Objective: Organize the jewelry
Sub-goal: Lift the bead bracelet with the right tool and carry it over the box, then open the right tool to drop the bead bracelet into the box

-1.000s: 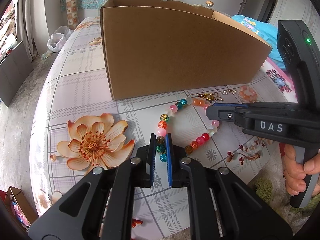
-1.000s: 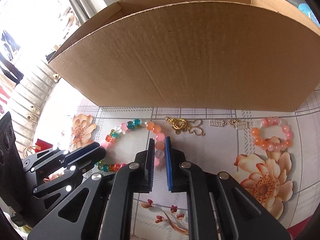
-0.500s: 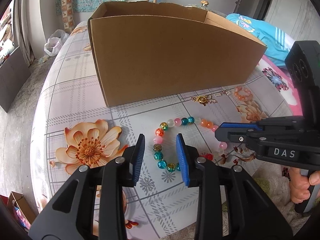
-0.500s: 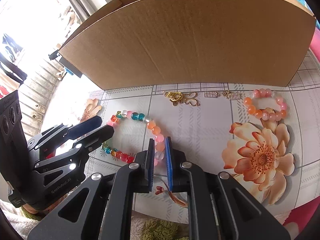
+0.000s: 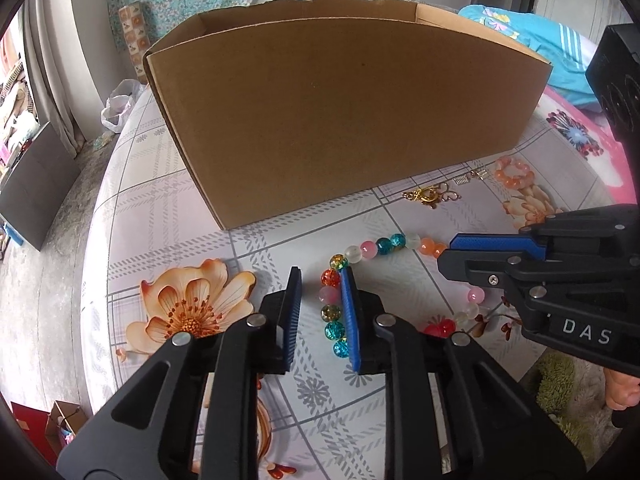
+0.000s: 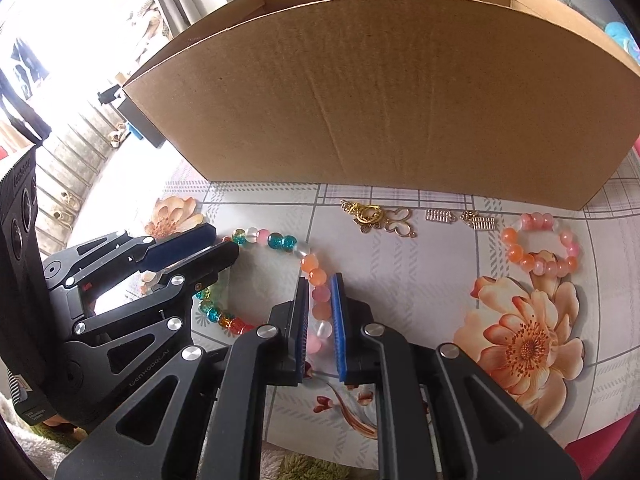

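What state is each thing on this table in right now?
Cardboard box: upright, top open.
Multicoloured bead bracelet: flat on the tablecloth.
Left hand-held gripper: closing around the bracelet's beads, pads not pressing yet.
Right hand-held gripper: clamped on the bracelet's pink beads.
Orange-pink bracelet: lying flat, untouched.
Gold charms: loose by the box.

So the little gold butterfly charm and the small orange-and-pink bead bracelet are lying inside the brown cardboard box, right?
Not quite. The gold butterfly charm and the small orange-and-pink bead bracelet lie on the flowered tablecloth in front of the brown cardboard box, not inside it. The right wrist view shows this.
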{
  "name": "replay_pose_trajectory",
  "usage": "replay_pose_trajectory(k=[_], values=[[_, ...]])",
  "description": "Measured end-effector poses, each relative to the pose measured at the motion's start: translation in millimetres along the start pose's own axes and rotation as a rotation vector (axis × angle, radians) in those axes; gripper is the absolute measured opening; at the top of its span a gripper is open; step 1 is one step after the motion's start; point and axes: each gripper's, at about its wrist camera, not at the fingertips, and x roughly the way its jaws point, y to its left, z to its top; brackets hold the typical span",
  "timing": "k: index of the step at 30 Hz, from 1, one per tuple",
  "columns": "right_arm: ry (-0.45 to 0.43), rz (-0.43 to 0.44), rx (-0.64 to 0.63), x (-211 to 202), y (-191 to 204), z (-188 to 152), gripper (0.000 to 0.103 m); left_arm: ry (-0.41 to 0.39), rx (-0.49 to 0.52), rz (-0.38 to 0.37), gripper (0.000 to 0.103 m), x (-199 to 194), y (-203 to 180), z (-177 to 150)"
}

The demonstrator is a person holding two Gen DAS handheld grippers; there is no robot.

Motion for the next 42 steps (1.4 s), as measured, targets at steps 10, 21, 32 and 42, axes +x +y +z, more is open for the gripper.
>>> replay_pose_trajectory(k=[10, 21, 32, 42], values=[[-0.078, -0.003, -0.046, 0, 2, -3, 0.010, -0.026, -0.007, -0.031, 0.009, 2, -5, 2], [-0.161, 0.042, 0.015, -33, -11, -8, 0.010, -0.138, -0.004, -0.075, 0.009, -39, -13, 8], [-0.407, 0.070, -0.107, -127, -3, 34, 0.010, -0.386, 0.016, -0.142, 0.009, -117, -9, 70], [-0.247, 0.146, -0.099, -78, -17, 150, 0.010, -0.256, -0.013, -0.080, 0.009, -47, 35, 154]])
